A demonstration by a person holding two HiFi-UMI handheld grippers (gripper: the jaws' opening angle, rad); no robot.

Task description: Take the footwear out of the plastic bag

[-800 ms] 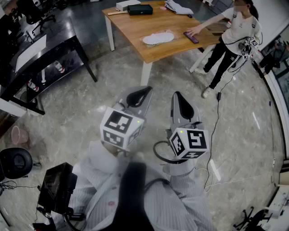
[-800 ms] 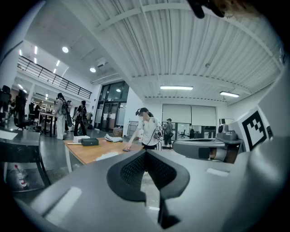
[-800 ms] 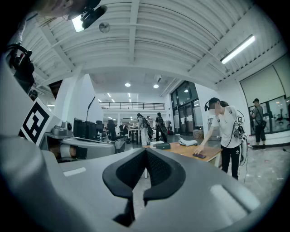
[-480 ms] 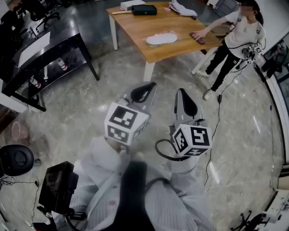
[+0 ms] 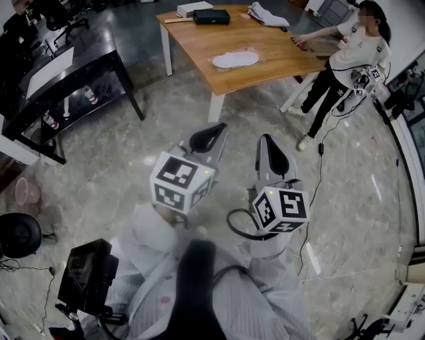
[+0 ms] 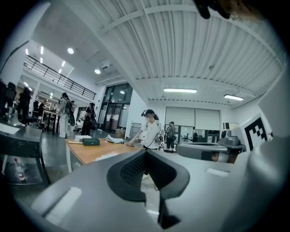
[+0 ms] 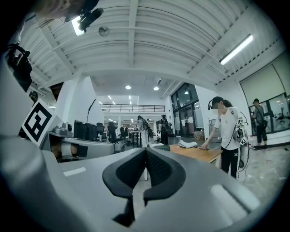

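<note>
Wood, stone and matt plastic on my feeds.
I see a smooth, satin wooden table (image 5: pixel 265 63) on a glossy, veined stone floor (image 5: pixel 119 159). The plastic bag (image 5: pixel 234 59) looks pale and filmy. My 2 tools, left gripper (image 5: pixel 210 135) and right gripper (image 5: pixel 267 149), are matt grey plastic with black textured pads (image 6: pixel 131 172).

2 grippers (image 5: pixel 214 129) (image 5: pixel 264 141), 1 wooden table (image 5: pixel 265 53), 1 plastic bag (image 5: pixel 234 59), 1 black box (image 5: pixel 212 16)

Wooden table (image 5: pixel 279 60): a white bag (image 5: pixel 234 59) lies near the middle, with a black box (image 5: pixel 211 16), a white box (image 5: pixel 189 8) and a white cloth (image 5: pixel 265 13) along the far edge
</note>
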